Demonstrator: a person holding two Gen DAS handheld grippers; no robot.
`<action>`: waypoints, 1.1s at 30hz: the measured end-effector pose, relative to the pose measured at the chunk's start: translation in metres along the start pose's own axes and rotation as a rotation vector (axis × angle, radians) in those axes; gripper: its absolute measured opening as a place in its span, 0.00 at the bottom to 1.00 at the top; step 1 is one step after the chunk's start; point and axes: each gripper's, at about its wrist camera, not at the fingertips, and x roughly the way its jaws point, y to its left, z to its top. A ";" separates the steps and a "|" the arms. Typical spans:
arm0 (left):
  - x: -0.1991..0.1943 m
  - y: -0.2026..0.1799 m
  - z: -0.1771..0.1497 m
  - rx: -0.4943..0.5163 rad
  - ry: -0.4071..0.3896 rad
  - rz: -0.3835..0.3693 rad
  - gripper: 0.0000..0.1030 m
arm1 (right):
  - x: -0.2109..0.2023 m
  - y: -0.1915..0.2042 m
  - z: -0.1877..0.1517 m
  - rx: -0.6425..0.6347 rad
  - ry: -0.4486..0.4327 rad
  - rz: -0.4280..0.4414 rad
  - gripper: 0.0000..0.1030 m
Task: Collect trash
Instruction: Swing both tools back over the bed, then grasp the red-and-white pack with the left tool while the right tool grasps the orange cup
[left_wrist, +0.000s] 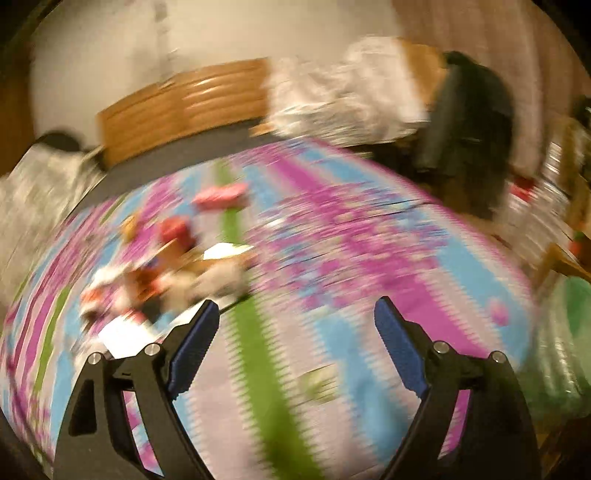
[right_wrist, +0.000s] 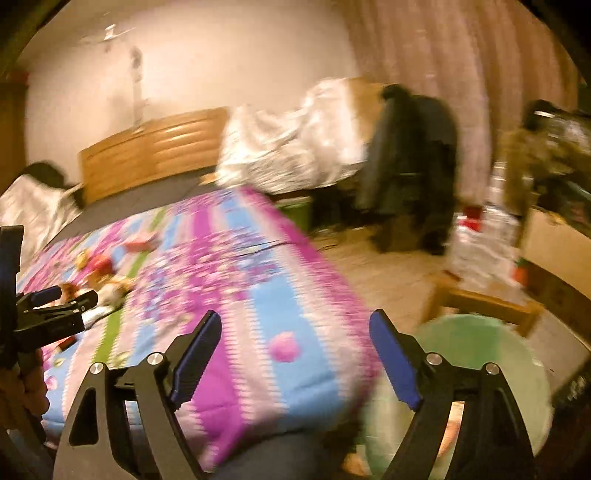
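left wrist: trash (left_wrist: 162, 273) up-left of open fingers (left_wrist: 197, 347).

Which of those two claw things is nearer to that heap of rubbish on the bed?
Probably the left gripper. Its open jaws sit just beside the blurred trash pile on the quilt. The right gripper, also open, hangs over the quilt's edge, near the green bin.

No readable text, labels, brands or numbers in either view, motion blur smears the wrappers and every other printed thing
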 end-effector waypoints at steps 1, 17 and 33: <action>0.002 0.019 -0.006 -0.038 0.019 0.034 0.81 | 0.008 0.017 0.001 -0.015 0.013 0.043 0.81; 0.065 0.141 -0.049 -0.375 0.164 0.293 0.86 | 0.191 0.309 0.097 -0.563 0.206 0.804 0.81; 0.108 0.156 -0.054 -0.542 0.215 0.261 0.65 | 0.289 0.488 0.074 -1.222 0.536 1.175 0.45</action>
